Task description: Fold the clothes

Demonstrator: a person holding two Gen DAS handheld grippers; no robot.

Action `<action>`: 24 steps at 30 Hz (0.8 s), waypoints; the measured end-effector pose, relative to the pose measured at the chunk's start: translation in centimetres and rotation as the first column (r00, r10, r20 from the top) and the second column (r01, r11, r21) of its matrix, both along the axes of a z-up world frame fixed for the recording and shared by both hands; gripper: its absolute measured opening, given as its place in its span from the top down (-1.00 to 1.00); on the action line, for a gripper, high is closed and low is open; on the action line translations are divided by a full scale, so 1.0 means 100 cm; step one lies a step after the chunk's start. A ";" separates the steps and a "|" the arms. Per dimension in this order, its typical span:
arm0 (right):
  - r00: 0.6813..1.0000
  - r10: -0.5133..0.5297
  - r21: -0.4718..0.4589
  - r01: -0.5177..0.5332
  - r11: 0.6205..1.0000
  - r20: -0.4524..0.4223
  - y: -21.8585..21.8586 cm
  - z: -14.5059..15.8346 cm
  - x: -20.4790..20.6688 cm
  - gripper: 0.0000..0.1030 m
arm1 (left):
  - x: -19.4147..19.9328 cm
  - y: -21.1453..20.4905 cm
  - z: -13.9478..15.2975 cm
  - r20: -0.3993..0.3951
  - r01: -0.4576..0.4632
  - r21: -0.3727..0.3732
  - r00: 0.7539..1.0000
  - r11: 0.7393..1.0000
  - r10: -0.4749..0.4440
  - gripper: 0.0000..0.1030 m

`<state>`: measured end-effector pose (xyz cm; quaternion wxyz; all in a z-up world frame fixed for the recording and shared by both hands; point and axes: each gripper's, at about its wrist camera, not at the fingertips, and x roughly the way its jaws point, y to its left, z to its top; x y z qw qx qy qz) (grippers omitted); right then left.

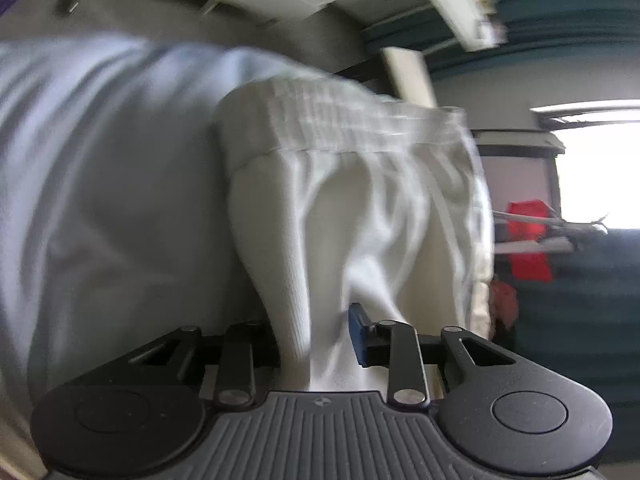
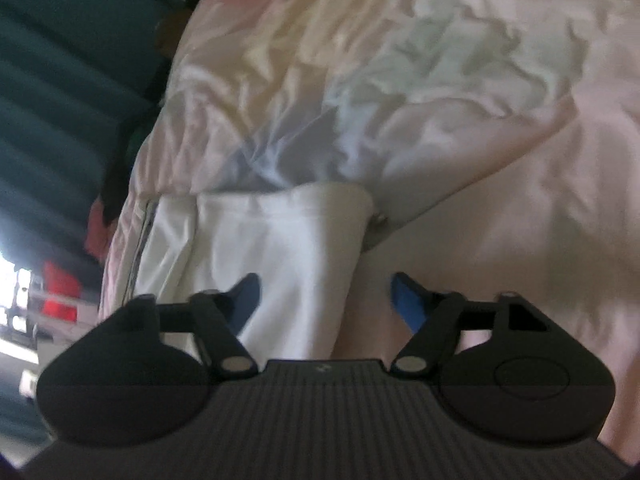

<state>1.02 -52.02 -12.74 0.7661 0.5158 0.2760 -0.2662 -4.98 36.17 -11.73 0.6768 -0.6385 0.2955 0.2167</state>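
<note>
Left wrist – waistband (image 1: 344, 128), right wrist – bedsheet (image 2: 460, 80)

We saw the garment (image 1: 352, 200) bunched between the left gripper's (image 1: 316, 336) jaws, its waistband farthest from us. Before the right gripper (image 2: 326, 300), the garment (image 2: 272, 236) lay on the bedspread (image 2: 500, 140), left of centre.

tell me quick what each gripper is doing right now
Left gripper: shut on the white garment.
Right gripper: open, holding nothing; its jaws straddle an edge of the white garment.
</note>
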 end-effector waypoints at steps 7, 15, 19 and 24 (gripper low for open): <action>1.000 0.017 -0.070 -0.015 0.997 0.015 0.003 -0.003 0.031 0.69 | -0.002 -0.001 -0.004 0.023 -0.013 -0.029 1.000 0.999 0.014 0.61; 0.980 -0.013 -0.145 0.042 0.988 0.199 0.022 0.048 0.006 0.78 | -0.010 -0.020 0.047 0.043 0.076 0.245 0.995 0.966 -0.089 0.83; 0.964 -0.046 -0.117 0.079 0.990 0.263 0.025 0.067 -0.007 0.78 | -0.012 -0.028 0.079 0.109 0.073 0.323 0.988 0.944 -0.114 0.83; 0.946 -0.041 -0.074 0.068 0.995 0.322 0.027 0.094 0.010 0.78 | 0.011 -0.021 0.114 0.118 0.028 0.287 0.991 0.958 -0.064 0.83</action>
